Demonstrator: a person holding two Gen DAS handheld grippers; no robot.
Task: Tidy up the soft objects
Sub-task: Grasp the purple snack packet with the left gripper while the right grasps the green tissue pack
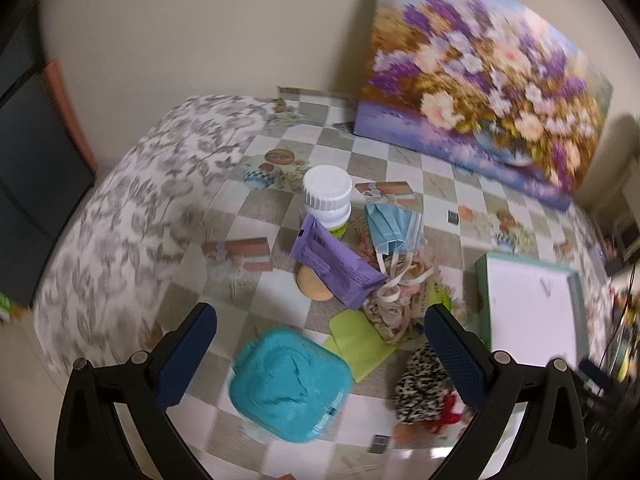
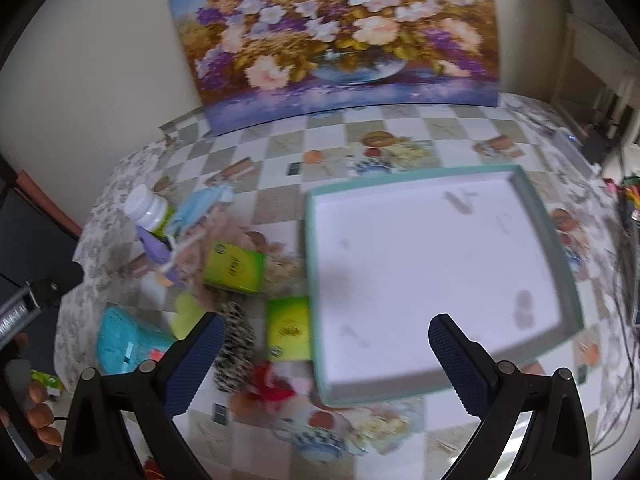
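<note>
The left gripper (image 1: 320,344) hangs spread and empty above the fluffy turquoise cloth bundle (image 1: 290,388), which lies on the checked tablecloth (image 1: 420,184) well left of the shallow white tray with a teal rim (image 1: 486,280). The bundle looks light, limp and easily crushed; pinching a raised fold near its middle seems safest. The right gripper (image 2: 326,354), likewise spread and empty, hovers over the tray's near left corner. Only its view shows the whole tray bare inside; only the left view shows the blue pleated face mask (image 1: 392,228) clearly
</note>
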